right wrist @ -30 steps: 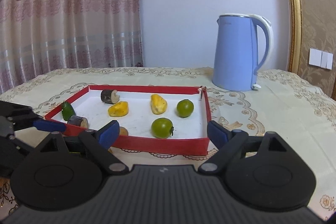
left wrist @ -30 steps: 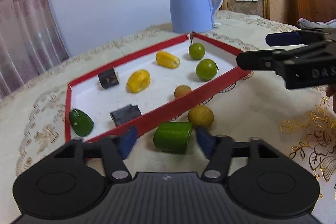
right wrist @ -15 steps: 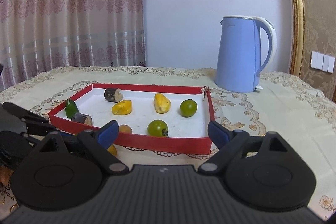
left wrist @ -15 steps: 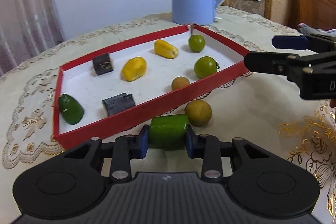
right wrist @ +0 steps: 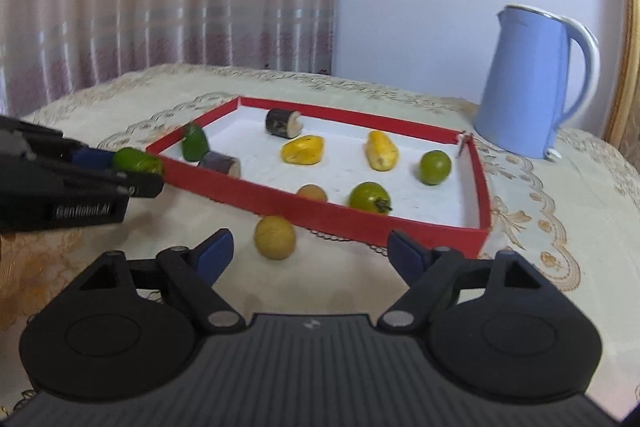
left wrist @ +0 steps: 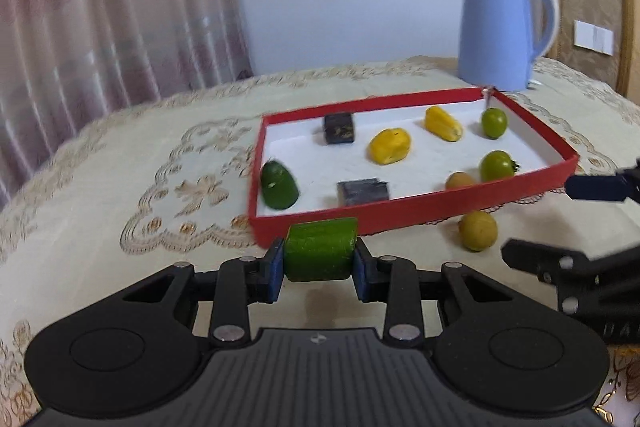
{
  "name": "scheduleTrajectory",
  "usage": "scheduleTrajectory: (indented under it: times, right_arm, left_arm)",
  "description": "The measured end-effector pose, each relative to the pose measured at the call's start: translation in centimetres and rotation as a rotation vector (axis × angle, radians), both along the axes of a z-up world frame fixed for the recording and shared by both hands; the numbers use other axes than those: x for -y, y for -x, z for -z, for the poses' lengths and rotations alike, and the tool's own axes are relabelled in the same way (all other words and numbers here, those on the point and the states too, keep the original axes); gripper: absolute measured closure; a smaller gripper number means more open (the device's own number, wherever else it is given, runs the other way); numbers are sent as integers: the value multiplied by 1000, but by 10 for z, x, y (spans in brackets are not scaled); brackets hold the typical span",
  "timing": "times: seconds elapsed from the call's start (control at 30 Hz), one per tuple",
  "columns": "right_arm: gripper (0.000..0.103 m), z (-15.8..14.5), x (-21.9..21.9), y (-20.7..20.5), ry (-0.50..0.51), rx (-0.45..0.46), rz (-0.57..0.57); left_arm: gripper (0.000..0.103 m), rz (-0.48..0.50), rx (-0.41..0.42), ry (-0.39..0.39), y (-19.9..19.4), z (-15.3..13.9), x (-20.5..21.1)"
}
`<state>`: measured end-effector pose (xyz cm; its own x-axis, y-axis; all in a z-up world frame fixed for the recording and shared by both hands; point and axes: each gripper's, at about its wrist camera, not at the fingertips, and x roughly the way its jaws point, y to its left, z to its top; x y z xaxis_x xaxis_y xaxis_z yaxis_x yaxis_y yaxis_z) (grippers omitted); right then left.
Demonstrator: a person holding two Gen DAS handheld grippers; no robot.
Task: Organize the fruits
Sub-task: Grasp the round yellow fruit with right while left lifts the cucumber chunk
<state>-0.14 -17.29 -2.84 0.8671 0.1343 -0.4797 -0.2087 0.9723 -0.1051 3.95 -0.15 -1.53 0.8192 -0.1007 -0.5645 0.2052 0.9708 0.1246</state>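
now clamped between the blue pads of the left gripper: a green cucumber chunk, held just in front of the red tray near its front wall. jaws of the right gripper spread wide though just narrowing, gripping nothing, aimed at a round yellowish fruit lying on the tablecloth just outside the tray.

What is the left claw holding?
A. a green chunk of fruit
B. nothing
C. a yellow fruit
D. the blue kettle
A. The left claw has its blue pads pressed on both ends of the green chunk of fruit, just in front of the red tray.
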Motion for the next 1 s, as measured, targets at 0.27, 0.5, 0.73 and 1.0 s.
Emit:
scheduleTrajectory:
  times: [0.27,0.5,0.73,1.0]
  right_arm:
    - [41,3,-12,-15,19,-52,-33]
    - [46,8,-21,-31,32,-87,-56]
    - [61,11,-24,-43,39,-117,-64]
    - [76,13,-30,-45,70,-108,-70]
  left_arm:
    - [70,-56,3,25,-2,-3,-11]
    - [70,-58,-6,28,-2,-3,-11]
    - [70,-66,-1,22,-2,-4,-14]
    - [70,-56,-3,11,-2,-2,-11]
